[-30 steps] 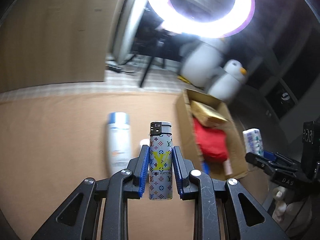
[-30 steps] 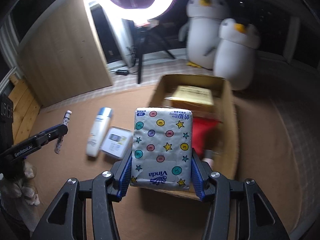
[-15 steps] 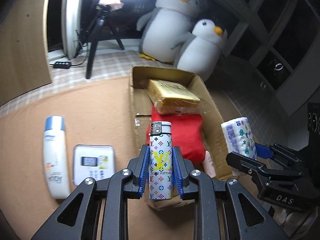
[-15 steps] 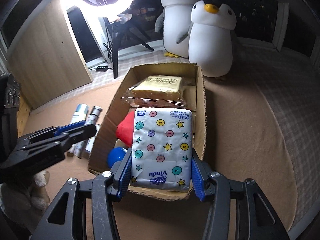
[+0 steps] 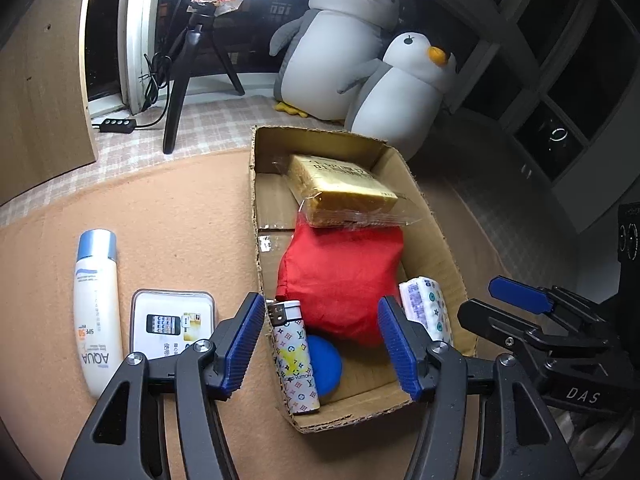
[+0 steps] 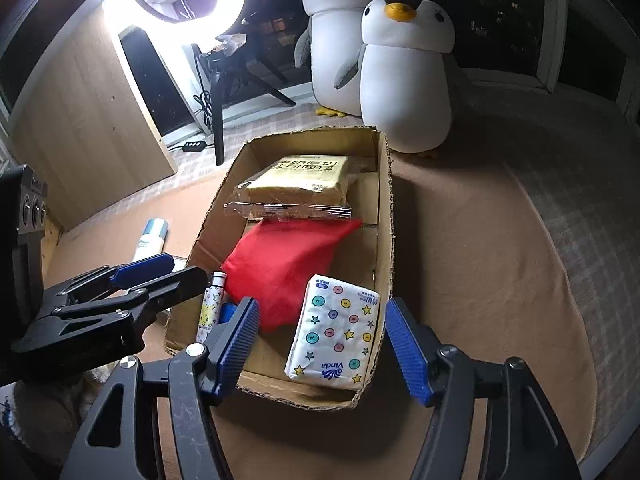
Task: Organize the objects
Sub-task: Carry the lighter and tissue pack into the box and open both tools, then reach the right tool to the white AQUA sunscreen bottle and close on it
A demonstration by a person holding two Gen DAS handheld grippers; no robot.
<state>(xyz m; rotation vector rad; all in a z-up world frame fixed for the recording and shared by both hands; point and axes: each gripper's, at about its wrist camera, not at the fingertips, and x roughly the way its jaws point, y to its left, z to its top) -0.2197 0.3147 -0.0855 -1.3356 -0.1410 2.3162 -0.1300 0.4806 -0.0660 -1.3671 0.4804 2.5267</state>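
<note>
A: Left wrist view: your left tool (image 5: 322, 346) has just been opening, jaws apart; the lighter (image 5: 294, 360) lies free in the cardboard box (image 5: 436, 236) below it.
B: And my right tool (image 6: 318, 344)?
A: Just been opening too; the tissue pack (image 6: 336, 334) lies loose beneath. Lift both straight up. The sunscreen bottle (image 5: 96, 308) and white case (image 5: 172, 326) wait left, outside.

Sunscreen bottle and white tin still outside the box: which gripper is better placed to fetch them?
Probably left. The left gripper is open, and the sunscreen bottle and white tin lie on its side; the right gripper hangs over the box's far side.
</note>
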